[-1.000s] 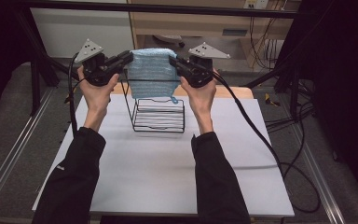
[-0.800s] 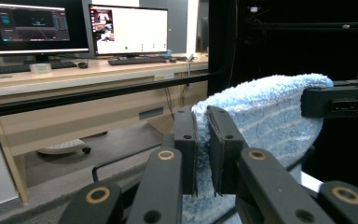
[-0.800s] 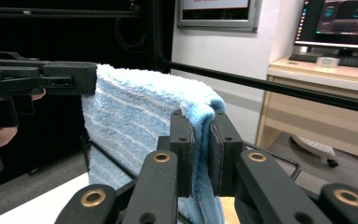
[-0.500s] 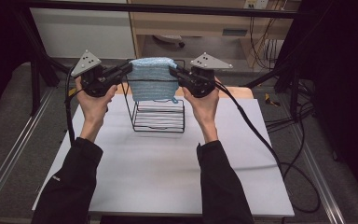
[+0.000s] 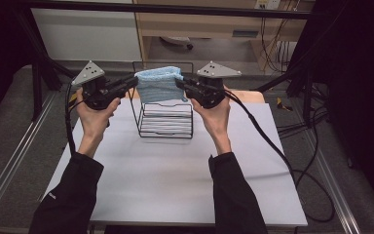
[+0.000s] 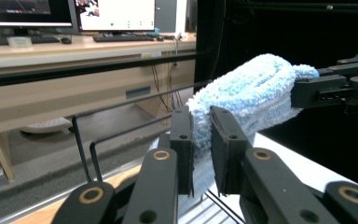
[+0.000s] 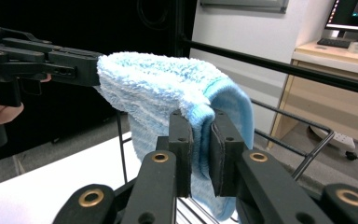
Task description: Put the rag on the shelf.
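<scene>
Bright table, dark bkgd, sharp.

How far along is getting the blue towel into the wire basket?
Done: the blue towel is folded and gripped at both ends by the left tongs and right tongs. In hand: it hangs over the wire basket, lower edge inside the rim. Left: lower it fully and release.

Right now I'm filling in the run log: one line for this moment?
left claw: shut on towel | right claw: shut on towel | towel: folded, above wire basket
</scene>
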`<state>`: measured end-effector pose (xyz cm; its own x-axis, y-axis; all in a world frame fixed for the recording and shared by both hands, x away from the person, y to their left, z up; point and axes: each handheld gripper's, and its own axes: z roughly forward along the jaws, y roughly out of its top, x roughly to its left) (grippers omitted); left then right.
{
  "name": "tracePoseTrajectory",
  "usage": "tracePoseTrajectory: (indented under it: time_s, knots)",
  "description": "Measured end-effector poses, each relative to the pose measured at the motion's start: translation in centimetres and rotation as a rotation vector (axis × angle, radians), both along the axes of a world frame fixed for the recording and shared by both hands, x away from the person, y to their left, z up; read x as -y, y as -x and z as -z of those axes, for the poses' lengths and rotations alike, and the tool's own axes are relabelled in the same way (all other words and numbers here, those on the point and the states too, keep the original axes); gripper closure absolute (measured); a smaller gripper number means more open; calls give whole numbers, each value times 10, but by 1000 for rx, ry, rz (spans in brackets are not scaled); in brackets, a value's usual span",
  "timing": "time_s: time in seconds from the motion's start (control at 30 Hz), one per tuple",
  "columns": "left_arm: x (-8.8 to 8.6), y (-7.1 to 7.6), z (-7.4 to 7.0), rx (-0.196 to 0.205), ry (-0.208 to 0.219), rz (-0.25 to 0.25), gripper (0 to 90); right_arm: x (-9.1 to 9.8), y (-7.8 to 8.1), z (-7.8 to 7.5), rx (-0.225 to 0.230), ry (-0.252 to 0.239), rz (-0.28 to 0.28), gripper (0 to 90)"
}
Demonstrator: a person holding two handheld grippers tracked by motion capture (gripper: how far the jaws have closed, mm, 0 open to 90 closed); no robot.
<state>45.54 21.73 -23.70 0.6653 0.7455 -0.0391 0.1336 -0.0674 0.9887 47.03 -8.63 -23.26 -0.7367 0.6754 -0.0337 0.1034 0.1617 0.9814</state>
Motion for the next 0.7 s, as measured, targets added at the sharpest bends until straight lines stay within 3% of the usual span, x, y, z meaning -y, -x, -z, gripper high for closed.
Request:
tracePoseTrajectory:
  time_s: [0.2,0.3,0.47,0.7]
  knots:
    - [-4,4,-4,-34,-20,1,770,0,2,2,-4,20,-10,813]
    - [-7,3,-14,-38,-29,-19,761,0,2,3,-5,24,-14,813]
    - [-9,-3,-33,-53,-6,-26,763,0,3,5,-1,29,-19,812]
    - [-2,-19,-44,-140,-52,-12,867,0,5,8,9,39,-24,808]
